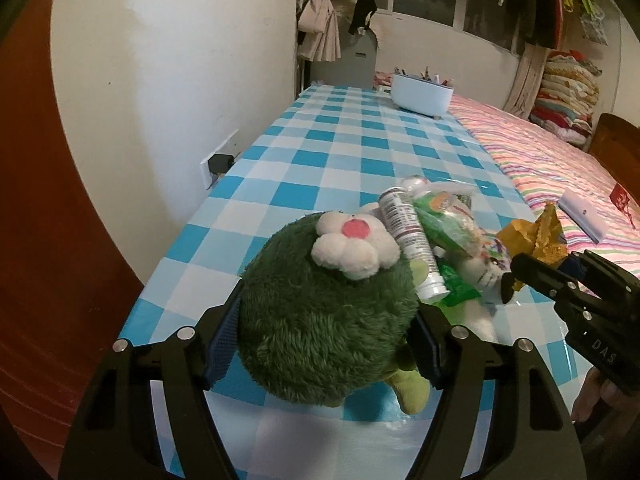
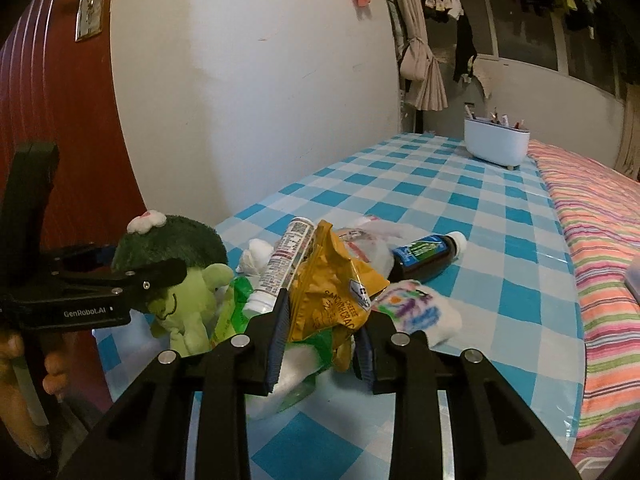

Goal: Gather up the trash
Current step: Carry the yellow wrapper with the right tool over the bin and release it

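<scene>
The right gripper [image 2: 322, 336] is clamped on the yellow cracker bag [image 2: 332, 280]; the left gripper [image 1: 324, 344] clamps the green plush toy [image 1: 320, 320]. The tube [image 2: 286, 264], dark bottle [image 2: 428, 254] and green wrapper [image 1: 444, 220] remain uncollected on the table [image 1: 340, 148].

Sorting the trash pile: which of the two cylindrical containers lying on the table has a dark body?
The dark bottle with the blue label and white cap, lying right of the yellow wrapper. The other, the white tube, is pale with fine print.

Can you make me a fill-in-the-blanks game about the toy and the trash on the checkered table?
1. The left gripper has its jaws around the head of a ____ plush toy.
2. The right gripper is shut on a ____ snack wrapper.
3. The dark bottle with a white cap is ____ on the checkered table.

Missing words: green; yellow; lying
</scene>
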Demonstrator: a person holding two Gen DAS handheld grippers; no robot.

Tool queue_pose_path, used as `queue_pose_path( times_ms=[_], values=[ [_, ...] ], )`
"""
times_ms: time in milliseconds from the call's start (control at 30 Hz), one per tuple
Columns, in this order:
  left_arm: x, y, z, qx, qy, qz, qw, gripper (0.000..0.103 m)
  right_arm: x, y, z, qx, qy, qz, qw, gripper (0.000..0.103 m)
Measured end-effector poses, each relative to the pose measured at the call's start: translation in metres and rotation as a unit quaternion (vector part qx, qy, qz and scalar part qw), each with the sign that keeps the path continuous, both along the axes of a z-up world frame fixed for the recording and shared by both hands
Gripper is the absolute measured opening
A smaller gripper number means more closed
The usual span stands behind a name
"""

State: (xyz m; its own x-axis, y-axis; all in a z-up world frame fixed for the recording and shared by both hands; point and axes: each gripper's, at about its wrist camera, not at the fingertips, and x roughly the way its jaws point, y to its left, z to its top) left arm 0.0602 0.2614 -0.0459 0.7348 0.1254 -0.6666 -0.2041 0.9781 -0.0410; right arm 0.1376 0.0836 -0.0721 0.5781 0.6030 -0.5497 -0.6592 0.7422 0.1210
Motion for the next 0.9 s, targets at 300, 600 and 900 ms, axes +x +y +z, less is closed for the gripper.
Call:
queue_pose_path(
  times_ms=[300, 600, 900],
  values=[
    [0.007, -0.025, 0.009, 0.007, -0.007, -0.021, 0.9997, 0.071, -0.003, -0.019, 0.003, -0.002, -0.005, -0.016, 1.000, 0.029],
    [0.012, -0.046, 0.016, 0.014, -0.013, -0.035, 0.9992, 0.071, -0.006, -0.054, 0.012, 0.009, -0.010, -0.044, 0.999, 0.030],
    [0.013, -0.058, 0.026, 0.012, -0.026, -0.041, 0.9987, 0.071, -0.017, -0.092, 0.023, 0.024, -0.020, -0.076, 0.997, 0.030]
  ],
)
